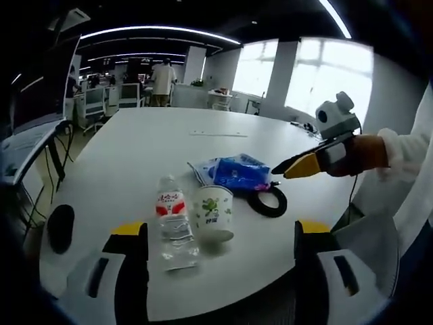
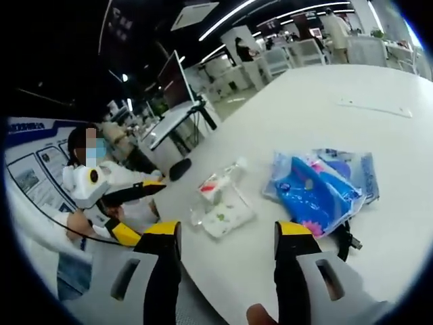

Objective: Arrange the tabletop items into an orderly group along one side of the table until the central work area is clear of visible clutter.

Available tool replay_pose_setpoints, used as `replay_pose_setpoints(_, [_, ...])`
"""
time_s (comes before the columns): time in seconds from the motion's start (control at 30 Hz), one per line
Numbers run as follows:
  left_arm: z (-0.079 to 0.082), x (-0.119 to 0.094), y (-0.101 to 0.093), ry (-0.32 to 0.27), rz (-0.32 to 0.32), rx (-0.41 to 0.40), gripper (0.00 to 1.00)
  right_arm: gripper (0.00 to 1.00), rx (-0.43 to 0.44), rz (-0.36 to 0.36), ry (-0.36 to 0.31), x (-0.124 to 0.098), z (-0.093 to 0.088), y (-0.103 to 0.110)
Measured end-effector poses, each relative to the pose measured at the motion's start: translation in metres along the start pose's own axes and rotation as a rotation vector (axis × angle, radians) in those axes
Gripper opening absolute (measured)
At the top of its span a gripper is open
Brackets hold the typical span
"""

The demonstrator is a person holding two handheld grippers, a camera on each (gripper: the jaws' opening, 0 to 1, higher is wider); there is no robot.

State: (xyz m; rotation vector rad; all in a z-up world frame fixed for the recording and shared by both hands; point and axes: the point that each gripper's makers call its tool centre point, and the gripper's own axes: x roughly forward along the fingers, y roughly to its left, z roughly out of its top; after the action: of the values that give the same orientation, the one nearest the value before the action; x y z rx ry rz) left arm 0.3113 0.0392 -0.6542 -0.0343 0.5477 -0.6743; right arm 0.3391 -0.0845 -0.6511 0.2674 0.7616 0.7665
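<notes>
White table (image 1: 135,156); hand-held gripper (image 1: 221,250) open, empty.

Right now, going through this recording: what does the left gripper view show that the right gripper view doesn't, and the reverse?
Left gripper view: the right gripper reaching in over the table, jaws open, a gloved hand behind it, bright windows and the black tape roll in full.
Right gripper view: the left gripper from outside, jaws open, and a wall poster.
Both: the water bottle, paper cup, blue packet and white table.
</notes>
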Motion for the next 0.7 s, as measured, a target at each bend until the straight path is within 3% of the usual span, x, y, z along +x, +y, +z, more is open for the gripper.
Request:
replay_pose_setpoints(0.57, [-0.01, 0.005, 0.0, 0.033, 0.046, 0.065, 0.92, 0.51, -0.041, 0.06, 0.049, 0.024, 0.007, 0.001])
replay_pose_setpoints(0.7, [-0.011, 0.005, -0.003, 0.037, 0.031, 0.062, 0.92, 0.51, -0.056, 0.073, 0.061, 0.031, 0.01, 0.002])
